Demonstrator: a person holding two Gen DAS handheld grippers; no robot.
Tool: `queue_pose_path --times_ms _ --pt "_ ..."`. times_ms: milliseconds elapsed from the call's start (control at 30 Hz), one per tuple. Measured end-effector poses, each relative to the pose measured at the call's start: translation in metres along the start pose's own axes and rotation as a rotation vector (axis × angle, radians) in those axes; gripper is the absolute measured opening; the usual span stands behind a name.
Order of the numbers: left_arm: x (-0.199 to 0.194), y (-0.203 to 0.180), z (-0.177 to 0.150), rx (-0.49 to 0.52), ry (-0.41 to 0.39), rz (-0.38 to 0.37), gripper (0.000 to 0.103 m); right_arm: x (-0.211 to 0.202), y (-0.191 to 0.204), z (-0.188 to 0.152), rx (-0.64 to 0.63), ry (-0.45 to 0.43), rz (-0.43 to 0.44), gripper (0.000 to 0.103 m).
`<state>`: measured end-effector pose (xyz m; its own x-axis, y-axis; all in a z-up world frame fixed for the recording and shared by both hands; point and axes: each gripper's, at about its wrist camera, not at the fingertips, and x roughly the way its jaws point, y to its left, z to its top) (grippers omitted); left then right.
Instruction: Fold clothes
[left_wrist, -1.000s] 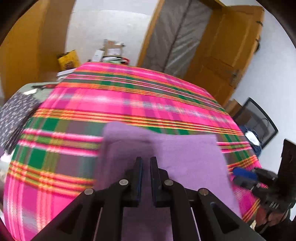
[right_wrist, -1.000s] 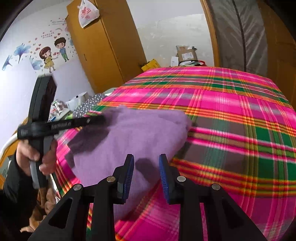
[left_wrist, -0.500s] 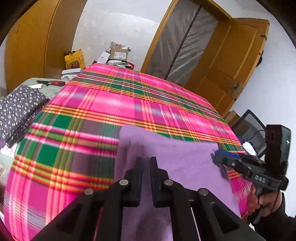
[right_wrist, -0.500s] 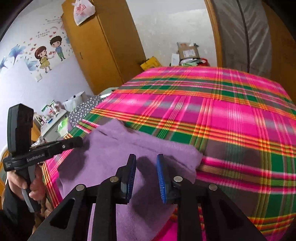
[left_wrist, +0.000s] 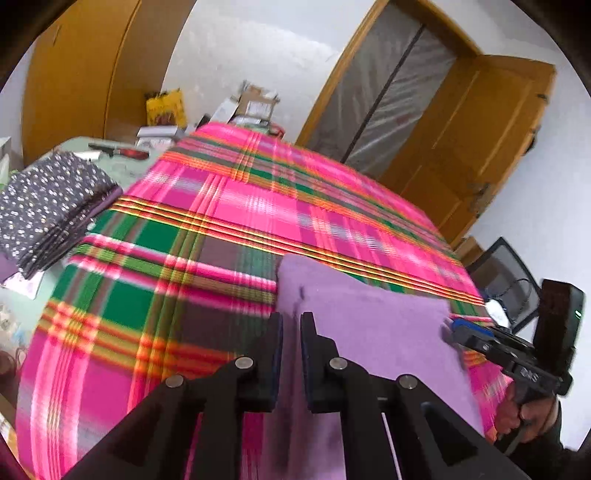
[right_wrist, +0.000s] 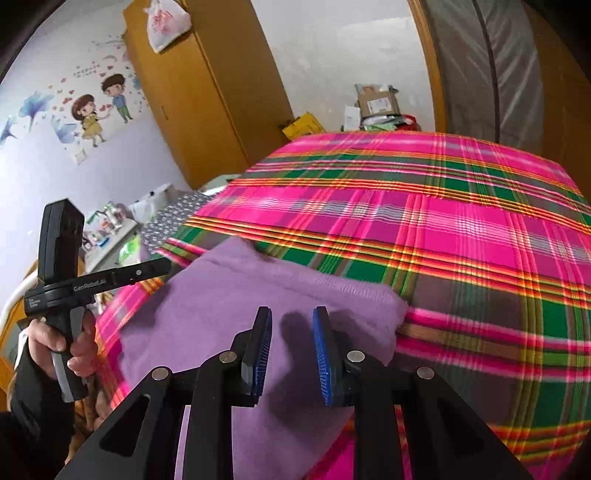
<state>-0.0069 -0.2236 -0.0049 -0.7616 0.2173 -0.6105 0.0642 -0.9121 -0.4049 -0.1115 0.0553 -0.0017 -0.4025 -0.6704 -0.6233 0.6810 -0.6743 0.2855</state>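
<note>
A folded purple garment (left_wrist: 373, 332) lies at the near edge of a bed with a pink and green plaid cover (left_wrist: 221, 236). My left gripper (left_wrist: 291, 321) hovers at the garment's left edge, its jaws nearly closed with a narrow gap and nothing clearly held between them. In the right wrist view the garment (right_wrist: 236, 306) lies below my right gripper (right_wrist: 291, 325), which is open and empty above it. The left gripper also shows in the right wrist view (right_wrist: 155, 267), and the right one in the left wrist view (left_wrist: 458, 330).
A dark dotted folded cloth (left_wrist: 48, 210) lies on a side table left of the bed. A wooden wardrobe (right_wrist: 207, 88), boxes (left_wrist: 255, 103) and a wooden door (left_wrist: 480, 140) stand beyond the bed. A black chair (left_wrist: 506, 280) stands at the right.
The left gripper has swung left, from over the garment's middle to its left edge. The right gripper's jaws have opened wider and it has shifted toward the garment's right end.
</note>
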Motion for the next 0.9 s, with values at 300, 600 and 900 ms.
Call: queue_pose_path --times_ms 300,600,900 --pt "-0.013 -0.014 -0.05 0.088 0.011 -0.016 0.009 -0.017 0.017 -0.037 -0.071 0.02 0.05 0.023" --pt "-0.022 -0.026 -0.056 0.133 -0.015 -0.002 0.009 -0.028 0.03 -0.048 -0.136 0.012 0.025 0.024" --pt "-0.014 -0.016 -0.067 0.123 0.006 -0.014 0.009 -0.026 0.037 -0.065 -0.195 0.032 0.034 0.026"
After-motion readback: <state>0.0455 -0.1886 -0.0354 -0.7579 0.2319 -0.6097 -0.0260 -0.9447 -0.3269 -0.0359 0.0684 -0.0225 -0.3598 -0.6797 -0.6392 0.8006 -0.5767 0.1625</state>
